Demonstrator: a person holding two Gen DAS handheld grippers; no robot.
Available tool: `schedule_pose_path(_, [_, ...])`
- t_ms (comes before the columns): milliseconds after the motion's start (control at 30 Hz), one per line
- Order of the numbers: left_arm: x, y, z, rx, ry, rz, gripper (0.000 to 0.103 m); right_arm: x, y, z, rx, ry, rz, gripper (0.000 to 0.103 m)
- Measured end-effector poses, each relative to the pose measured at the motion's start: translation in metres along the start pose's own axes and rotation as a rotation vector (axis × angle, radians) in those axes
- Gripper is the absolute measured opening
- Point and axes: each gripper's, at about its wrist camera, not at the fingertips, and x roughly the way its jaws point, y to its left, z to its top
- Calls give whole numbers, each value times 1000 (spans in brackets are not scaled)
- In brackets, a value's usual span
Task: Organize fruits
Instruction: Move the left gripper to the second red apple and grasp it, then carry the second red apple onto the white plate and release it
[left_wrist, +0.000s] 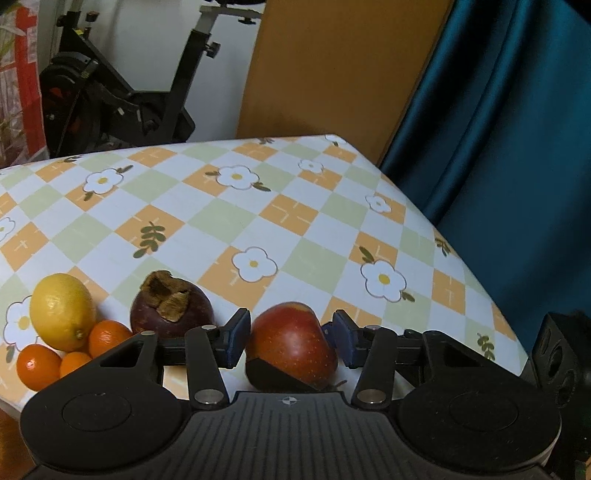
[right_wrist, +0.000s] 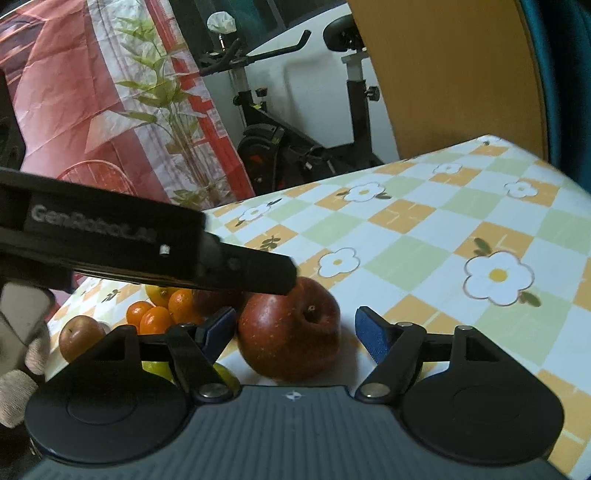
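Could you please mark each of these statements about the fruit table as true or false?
1. The red apple sits between the left gripper fingers. True.
2. The lemon lies to the right of the apple in the left wrist view. False: it lies far to the left, beside the small oranges.
3. The right gripper is clamped on the apple. False: its jaws stand open, with a clear gap on the right side.
4. The tablecloth has a flower-and-check pattern. True.
5. The mangosteen is stacked on the apple. False: it rests on the table beside it.

Black tongs (left_wrist: 290, 334) with blue pads (right_wrist: 369, 330), knit glove (right_wrist: 22, 354)
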Motion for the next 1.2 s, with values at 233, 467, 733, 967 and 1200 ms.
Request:
schedule_pose_path(233, [-2, 3, -2, -3, 10, 4, 44, -3, 2, -4, -24, -3, 8, 69])
schedule_pose_path(467, [-5, 13, -5, -62, 8, -19, 44, -1, 3, -4, -15, 8, 13, 70])
schedule_pose_path(733, [-5, 19, -4, -110, 8, -31, 44, 4, 6, -4, -38, 38, 22, 67])
schedule_pose_path(967, [-1, 16, -5, -119, 22, -58, 53, 4, 7, -5, -43, 32, 18, 67])
schedule_pose_path(1200, [4, 14, -6, -104, 32, -33, 53, 4, 7, -5, -42, 32, 18, 67])
